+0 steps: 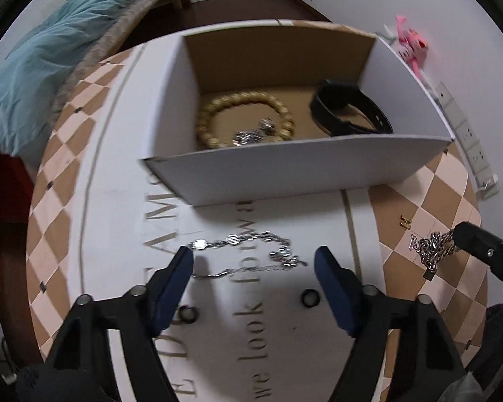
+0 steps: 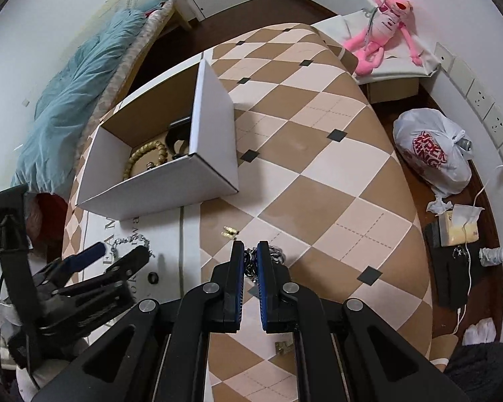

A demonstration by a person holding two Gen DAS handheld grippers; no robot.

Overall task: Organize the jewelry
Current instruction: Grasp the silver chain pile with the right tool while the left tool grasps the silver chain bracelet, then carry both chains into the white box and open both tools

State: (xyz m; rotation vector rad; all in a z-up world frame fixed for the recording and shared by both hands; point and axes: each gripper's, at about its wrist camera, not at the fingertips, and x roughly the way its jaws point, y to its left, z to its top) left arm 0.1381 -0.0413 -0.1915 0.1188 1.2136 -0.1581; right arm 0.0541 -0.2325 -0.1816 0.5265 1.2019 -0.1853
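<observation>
Left tongs point(image 1: 253, 261), nearest the lens, are spread wide w/ nothing held, straddling a thin silver chain point(image 1: 248, 251) on the bench point(image 1: 67, 174), prob. lined up for a pinch. Box point(image 1: 285, 164) sits just beyond, open-topped for drop-in; contents: bead bracelet point(image 1: 214, 114), small silver piece point(image 1: 251, 134), black band point(image 1: 348, 107). Gold stud point(image 1: 405, 221) lies loose to the right. Right tongs point(image 2: 250, 251) are nearly closed, pinching a heavy chain point(image 2: 276, 254) at bench level.

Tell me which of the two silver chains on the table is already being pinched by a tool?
The heap of heavy silver links on the checkered cloth: the right tool is closed on it. The thinner chain on the lettered strip lies free between the open left tool.
</observation>
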